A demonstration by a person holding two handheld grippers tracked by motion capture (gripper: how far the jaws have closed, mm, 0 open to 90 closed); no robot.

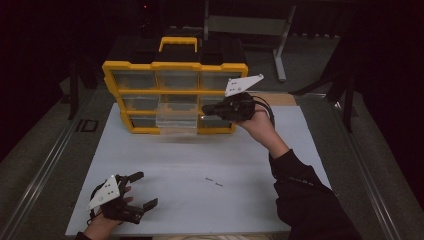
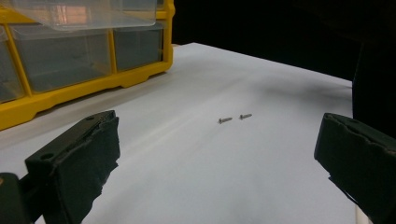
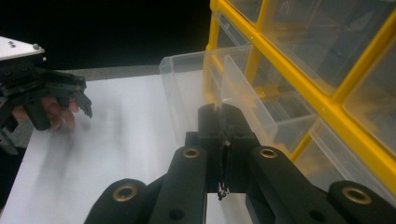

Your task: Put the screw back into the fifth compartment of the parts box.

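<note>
right gripper [image 3: 223, 140] pinching maybe a screw [image 3: 222, 190], at open drawer [image 3: 205, 79]

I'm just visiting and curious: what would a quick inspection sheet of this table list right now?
Surface: white board, mostly bare.
Job's things: yellow drawer organizer standing upright, one clear drawer pulled out; two small screws lying loose.
Clutter: nothing seen.
Grippers: left gripper open, low over the near edge; right gripper shut beside the pulled drawer, something tiny between its jaws, too small to identify.
Cables: black cable at the right gripper.
Surroundings: dark room, grey metal frame behind.
</note>
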